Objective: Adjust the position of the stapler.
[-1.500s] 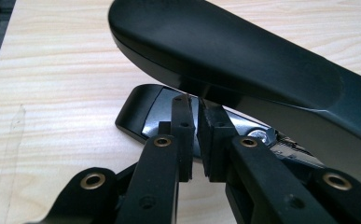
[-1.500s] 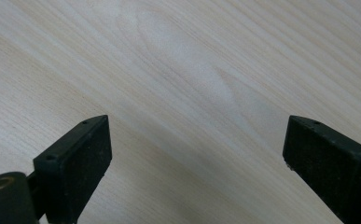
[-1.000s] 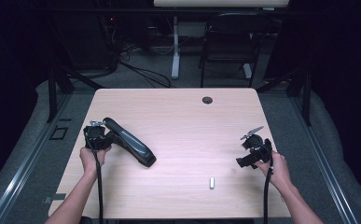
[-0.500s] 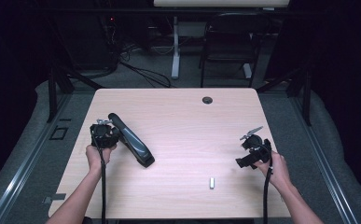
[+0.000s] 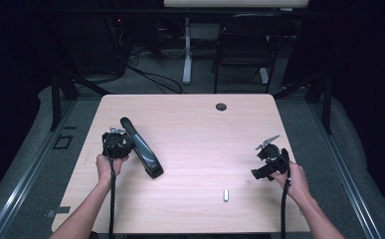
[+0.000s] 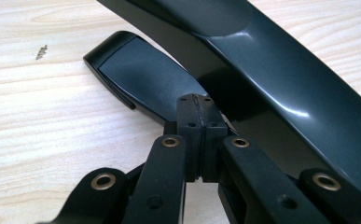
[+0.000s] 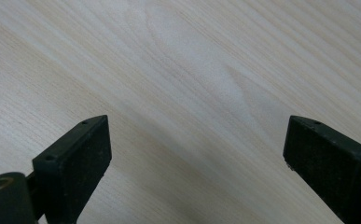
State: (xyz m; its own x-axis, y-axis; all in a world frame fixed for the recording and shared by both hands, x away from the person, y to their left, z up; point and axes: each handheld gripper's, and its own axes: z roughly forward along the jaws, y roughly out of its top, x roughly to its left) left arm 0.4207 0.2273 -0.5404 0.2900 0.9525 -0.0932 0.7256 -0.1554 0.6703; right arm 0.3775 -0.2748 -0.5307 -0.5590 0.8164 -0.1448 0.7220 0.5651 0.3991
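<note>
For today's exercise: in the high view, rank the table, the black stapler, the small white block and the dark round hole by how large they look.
1. table
2. black stapler
3. small white block and dark round hole: they look about alike, and the hole lies farther from the camera, so I would not rank these two.

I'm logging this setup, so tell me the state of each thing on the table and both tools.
Stapler: lying on the table, arm raised off its base.
Left tool: shut, jaws pressed together beside the stapler.
Right tool: open, over bare table.
Staple strip: lying loose, untouched.
</note>
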